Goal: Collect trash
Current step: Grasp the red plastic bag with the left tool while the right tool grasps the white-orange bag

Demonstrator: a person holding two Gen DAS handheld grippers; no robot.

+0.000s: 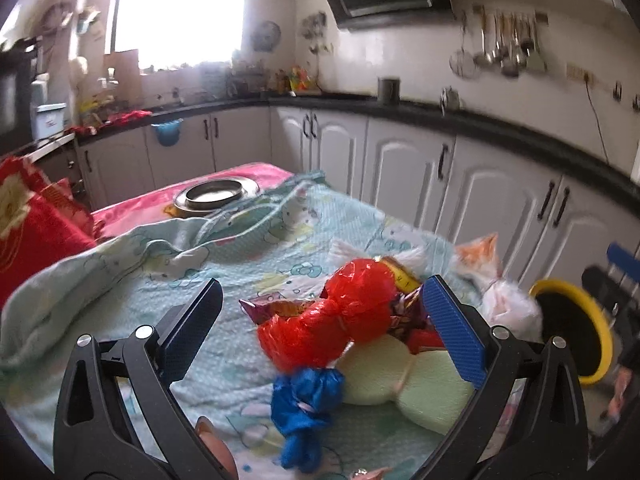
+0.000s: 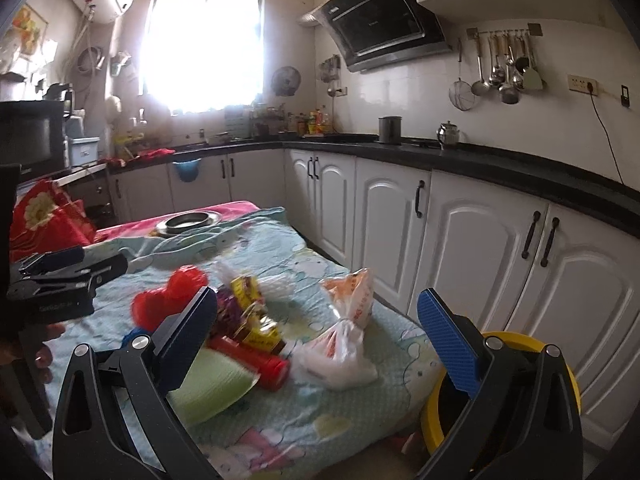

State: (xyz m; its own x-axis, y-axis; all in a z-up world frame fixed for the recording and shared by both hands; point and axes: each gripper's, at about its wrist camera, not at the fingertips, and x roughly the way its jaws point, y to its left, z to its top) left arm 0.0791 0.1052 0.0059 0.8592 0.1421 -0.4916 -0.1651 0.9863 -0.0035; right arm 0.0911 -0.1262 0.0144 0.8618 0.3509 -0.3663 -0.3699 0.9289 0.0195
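Note:
A trash pile lies on the light blue cloth (image 1: pixel 120 280) that covers the table. In the left wrist view my left gripper (image 1: pixel 323 283) is open, and a crumpled red plastic bag (image 1: pixel 352 312) sits between its fingers, ungripped. A blue bag (image 1: pixel 304 408), a pale green pad (image 1: pixel 412 388) and snack wrappers (image 1: pixel 276 308) lie around it. My right gripper (image 2: pixel 317 294) is open above a knotted white bag (image 2: pixel 344 348), a red tube (image 2: pixel 256 362) and yellow wrappers (image 2: pixel 250 292). A yellow-rimmed bin (image 2: pixel 520 340) stands beside the table's right edge.
A metal plate (image 2: pixel 188 220) rests at the table's far end on a pink cloth. Red cushions (image 2: pixel 44 216) sit at the left. White cabinets (image 2: pixel 460 248) under a black counter run close along the right. A hand (image 2: pixel 44 352) holds the left gripper (image 2: pixel 60 280).

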